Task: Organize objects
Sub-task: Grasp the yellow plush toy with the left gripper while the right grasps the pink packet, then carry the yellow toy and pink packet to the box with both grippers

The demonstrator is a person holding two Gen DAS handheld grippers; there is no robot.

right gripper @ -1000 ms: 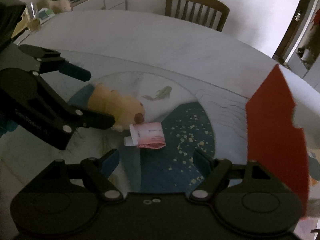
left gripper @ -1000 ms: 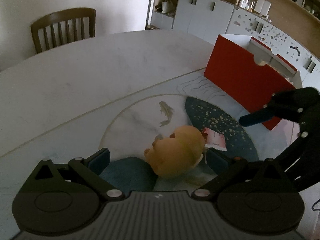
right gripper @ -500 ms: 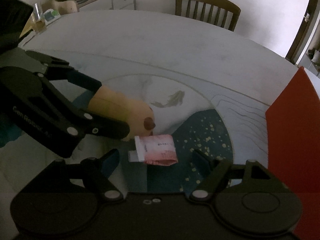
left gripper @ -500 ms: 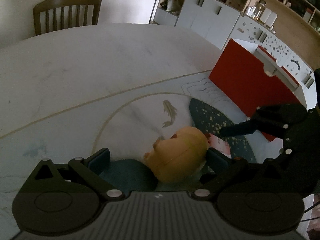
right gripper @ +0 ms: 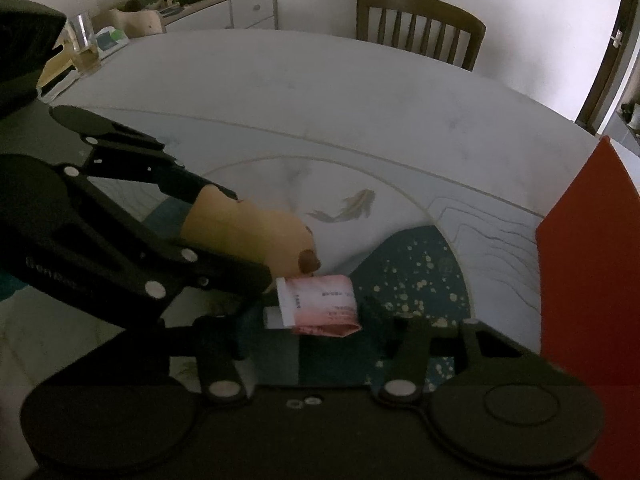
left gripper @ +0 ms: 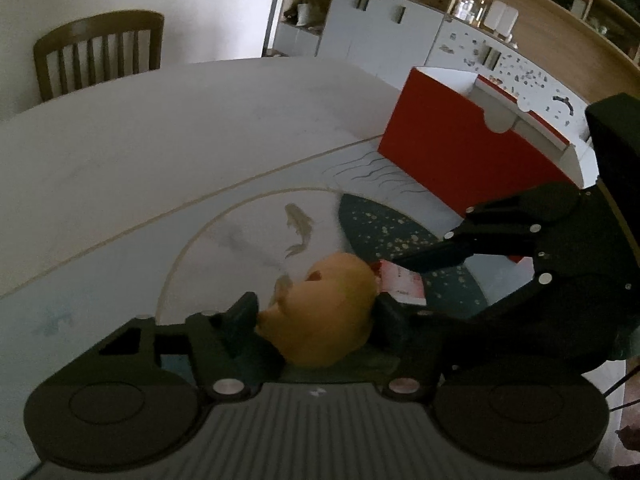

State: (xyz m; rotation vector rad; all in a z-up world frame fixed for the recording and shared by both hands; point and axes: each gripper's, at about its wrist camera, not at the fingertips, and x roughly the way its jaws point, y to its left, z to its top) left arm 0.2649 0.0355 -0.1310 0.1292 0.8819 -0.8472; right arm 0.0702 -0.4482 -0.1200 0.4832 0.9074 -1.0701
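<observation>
L gripper (left gripper: 316, 312) has just been closing its fingers (left gripper: 244, 308); they now sit about half shut w/ the yellow plush toy (left gripper: 328, 316) between them, pads pressed on both sides of it. Toy lies on the table (left gripper: 160, 152), on the printed mat's dark teal patch, toward the table's near edge. In the right wrist view the same gripper comes in from the left, its black fingers (right gripper: 224, 268) clamped across the toy (right gripper: 248, 236), brown nose tip poking out past the lower finger.

R gripper (right gripper: 304, 320) has also just been closing; fingers (right gripper: 248, 320) roughly half shut around a folded pink-red packet (right gripper: 324, 304). Left pad is against the packet's white end, right pad just beside its red end; looks like contact but can't tell how firmly it's gripped. Packet rests flat on the table, touching or just beside the toy's nose, at the border of the speckled teal area.

Red box (left gripper: 460, 156) w/ white inside stands upright toward the table's right edge, well apart from toy and packet; in the right wrist view its red wall (right gripper: 588, 260) fills the right side. A painted fish (right gripper: 348, 208) shows on the mat beyond the toy. Wooden chair (right gripper: 420, 28) stands at the far edge of the table. Glass (right gripper: 86, 48) near the far left edge.
</observation>
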